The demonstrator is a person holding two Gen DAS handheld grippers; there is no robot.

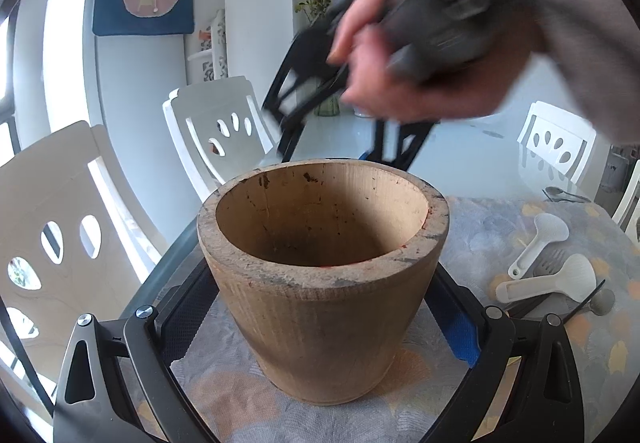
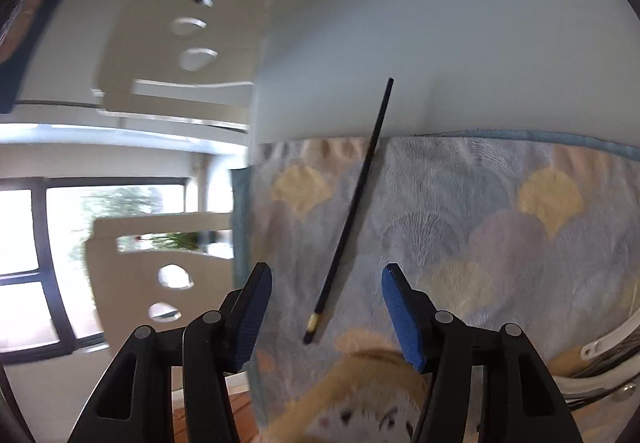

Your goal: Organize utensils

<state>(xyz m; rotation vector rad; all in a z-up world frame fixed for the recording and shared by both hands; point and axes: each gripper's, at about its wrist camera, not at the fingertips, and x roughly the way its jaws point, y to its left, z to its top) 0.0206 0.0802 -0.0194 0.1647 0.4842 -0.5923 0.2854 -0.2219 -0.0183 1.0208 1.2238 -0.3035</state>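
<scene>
A wooden pot (image 1: 320, 307) stands upright and empty on the patterned tablecloth (image 1: 500, 227). My left gripper (image 1: 320, 283) is shut on it, one finger against each side. A hand holds my right gripper (image 1: 340, 139), blurred, above and behind the pot's far rim. In the right wrist view a black chopstick (image 2: 352, 203) lies on the tablecloth (image 2: 480, 203), its pale-banded near end between and below the open fingers of my right gripper (image 2: 326, 271); neither pad touches it. White spoons (image 1: 544, 275), a fork and dark chopsticks lie in a pile right of the pot.
White chairs (image 1: 216, 131) stand along the left side of the table and one (image 1: 556, 139) at the far right. The cloth's edge (image 2: 244, 227) and the table edge run just left of the chopstick. Bare white tabletop (image 2: 440, 63) lies beyond the cloth. Glass vases with plants (image 1: 316, 3) stand far back.
</scene>
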